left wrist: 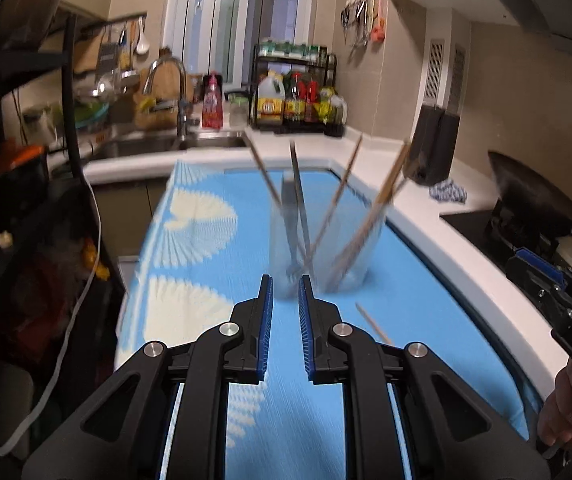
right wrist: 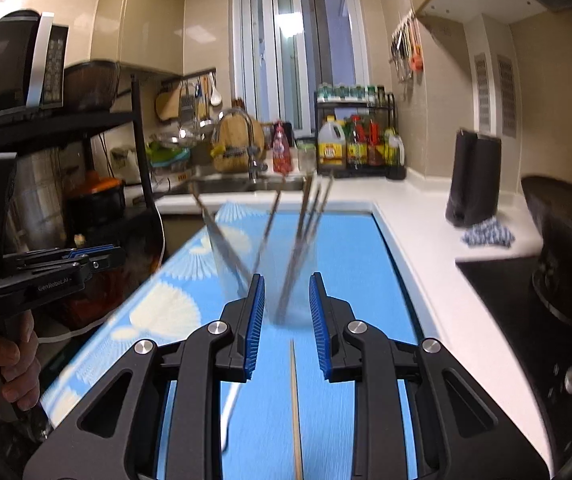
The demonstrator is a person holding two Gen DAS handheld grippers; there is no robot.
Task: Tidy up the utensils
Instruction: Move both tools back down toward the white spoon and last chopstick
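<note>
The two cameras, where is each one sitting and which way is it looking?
Left wrist view: sits on the left hand-held gripper, looks along its fingers over the blue mat at the glass of utensils; the right hand-held gripper and a hand show at the right edge.
Right wrist view: sits on the right hand-held gripper, faces the same glass, with a chopstick lying below; the left hand-held gripper and a hand show at the left.
Shared: mat, glass, sink, bottle rack, window.
</note>
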